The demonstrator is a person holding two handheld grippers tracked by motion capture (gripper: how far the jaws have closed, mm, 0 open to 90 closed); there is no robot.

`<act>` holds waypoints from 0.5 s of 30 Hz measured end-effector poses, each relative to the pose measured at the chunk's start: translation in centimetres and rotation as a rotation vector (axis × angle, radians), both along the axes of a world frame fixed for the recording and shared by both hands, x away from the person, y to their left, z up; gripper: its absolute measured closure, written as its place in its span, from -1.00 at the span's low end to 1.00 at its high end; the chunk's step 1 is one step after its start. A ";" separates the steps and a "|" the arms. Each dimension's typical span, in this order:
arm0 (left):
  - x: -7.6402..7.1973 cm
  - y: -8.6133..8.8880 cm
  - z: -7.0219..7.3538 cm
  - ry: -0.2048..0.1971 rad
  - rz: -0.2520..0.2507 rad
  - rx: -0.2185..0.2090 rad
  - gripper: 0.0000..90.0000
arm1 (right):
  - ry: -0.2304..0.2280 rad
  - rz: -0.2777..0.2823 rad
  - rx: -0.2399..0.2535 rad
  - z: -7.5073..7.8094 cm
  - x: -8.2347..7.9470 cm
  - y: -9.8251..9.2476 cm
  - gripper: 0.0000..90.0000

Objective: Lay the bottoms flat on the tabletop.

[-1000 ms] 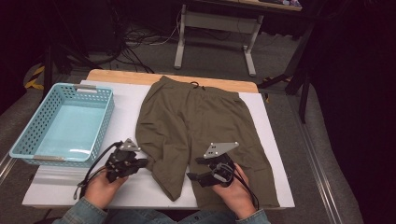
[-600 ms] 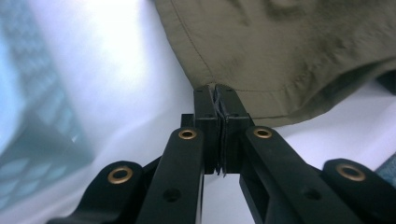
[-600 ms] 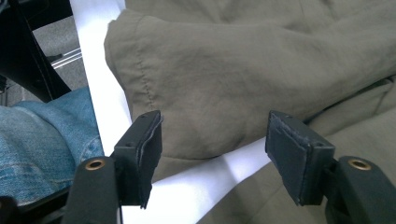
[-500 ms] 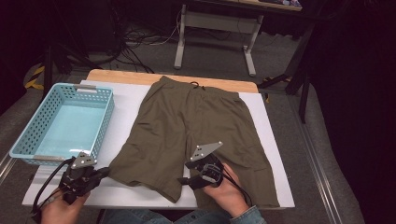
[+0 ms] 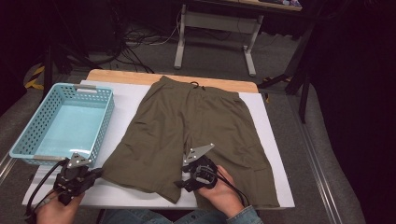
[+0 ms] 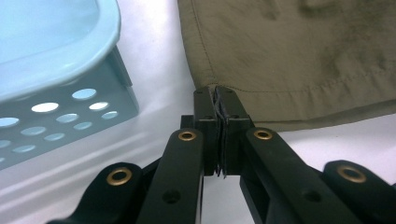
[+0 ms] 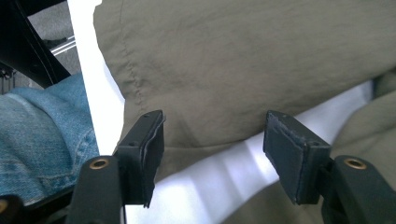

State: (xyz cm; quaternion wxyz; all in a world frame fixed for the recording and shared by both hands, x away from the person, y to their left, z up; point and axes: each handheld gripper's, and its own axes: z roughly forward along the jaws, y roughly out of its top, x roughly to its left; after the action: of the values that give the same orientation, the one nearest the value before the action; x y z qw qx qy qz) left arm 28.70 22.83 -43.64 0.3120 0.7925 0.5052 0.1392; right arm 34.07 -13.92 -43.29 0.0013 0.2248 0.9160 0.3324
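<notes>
We read no brand, label or writing on anything here. Count: one pair of olive shorts (image 5: 191, 135), one pale blue basket (image 5: 65, 122), two grippers, one white sheet (image 5: 123, 100) over the wooden table (image 5: 116, 75).

We take the shorts as landmark. They lie flat on the white sheet, waistband at the far edge, two leg hems toward us. The basket stands just left of the shorts, apart from them, with perforated walls and nothing inside.

The left gripper (image 5: 95, 172) sits at the near left corner of the shorts' left leg hem. In the left gripper view, its jaws are together and their tips (image 6: 217, 105) meet the hem corner of the shorts (image 6: 299, 51). We cannot tell whether any cloth is pinched between the tips. The basket's corner (image 6: 70, 93) rises just left of that hem.

The right gripper (image 5: 183, 182) rests near the crotch of the shorts, between the two legs at their near ends. In the right gripper view, its jaws stand apart over the cloth (image 7: 233, 60), a strip of white sheet (image 7: 224, 163) shows between two folds, and nothing is pressed by the pads (image 7: 292, 151). A denim sleeve (image 7: 42, 135) shows left of the shorts' edge.
</notes>
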 end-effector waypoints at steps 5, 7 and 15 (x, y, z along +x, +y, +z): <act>0.0 0.1 0.1 0.002 -0.002 -0.012 0.96 | -0.012 0.025 -0.047 -0.7 -0.2 1.0 0.01; 0.0 0.1 0.1 -0.003 -0.003 -0.013 0.96 | -0.021 0.031 -0.066 -1.0 -0.3 1.3 0.27; -0.6 0.6 0.7 -0.026 0.005 -0.055 0.96 | -0.017 0.019 -0.068 -0.4 -0.4 1.0 0.98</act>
State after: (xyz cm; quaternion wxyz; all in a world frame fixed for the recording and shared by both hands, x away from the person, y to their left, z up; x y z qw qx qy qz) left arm 28.10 23.41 -42.98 0.3399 0.7805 0.5067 0.1362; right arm 33.65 -12.92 -43.68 0.0137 0.2131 0.9288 0.3028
